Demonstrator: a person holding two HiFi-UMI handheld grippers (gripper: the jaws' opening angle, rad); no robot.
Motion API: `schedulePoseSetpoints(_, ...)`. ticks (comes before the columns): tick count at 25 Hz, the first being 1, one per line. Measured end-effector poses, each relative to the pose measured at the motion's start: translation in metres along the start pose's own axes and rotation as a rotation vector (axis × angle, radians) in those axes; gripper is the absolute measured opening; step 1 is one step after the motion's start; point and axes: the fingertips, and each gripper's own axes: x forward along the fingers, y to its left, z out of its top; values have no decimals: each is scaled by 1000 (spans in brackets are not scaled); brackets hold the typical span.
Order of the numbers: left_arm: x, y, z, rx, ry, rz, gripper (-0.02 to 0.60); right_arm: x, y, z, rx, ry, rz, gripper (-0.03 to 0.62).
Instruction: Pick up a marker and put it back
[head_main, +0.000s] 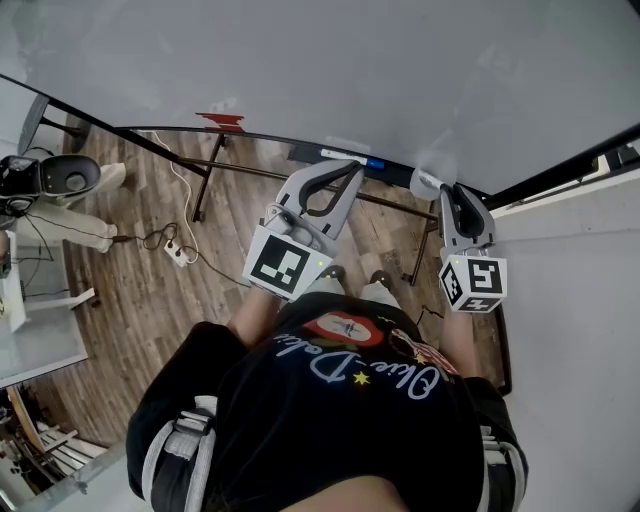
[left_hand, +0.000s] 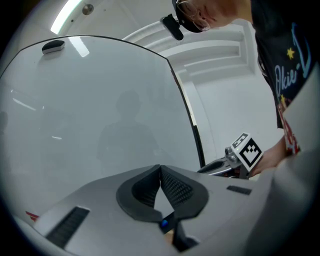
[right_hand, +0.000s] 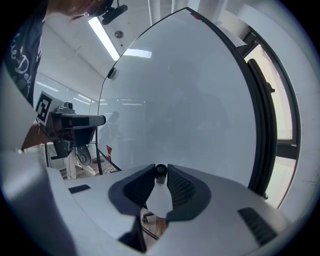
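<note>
Head view, steeply down past dark shirt (head_main: 340, 410) to wood floor (head_main: 140, 300). Across top of frame, whiteboard (head_main: 350, 70) on black stand. At centre, left gripper (head_main: 346, 172), pointed up-frame toward the board's lower edge. Right of centre, right gripper (head_main: 448, 192), also aimed at the board. The two well apart from each other, both near the board.

Right gripper view: marker (right_hand: 160, 173) caught between the two fingertips, low centre of frame, dark round end toward the camera. Pads pressed on it from both sides, jaws kept narrowly apart by its width. Rest of marker's body hard to trace in the gap below. Board surface across most of the frame beyond. Other gripper visible at mid-left edge.

Left gripper view: fingertips met at low centre, closed, nothing between them. Small blue dot at base of the jaw gap; cannot tell what. Marker-patterned cube (left_hand: 248, 150) of the other gripper at mid-right.

On the ledge under the board, just above the left gripper in head view, white and blue item (head_main: 352, 158) lying flat; too small to name. Red piece (head_main: 222, 122) on the board's edge, upper left. Power strip (head_main: 180, 253) with cable on the floor at left.
</note>
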Motion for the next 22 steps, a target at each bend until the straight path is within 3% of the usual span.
schedulePoseSetpoints(12,-3,1,4,-12,-25,-6,3,-17,1,49,-23,-117,-27,78)
schedulePoseSetpoints(22,-4,0,4,-27,-36,-15,3,-30,20,96,-44,-245,28,2)
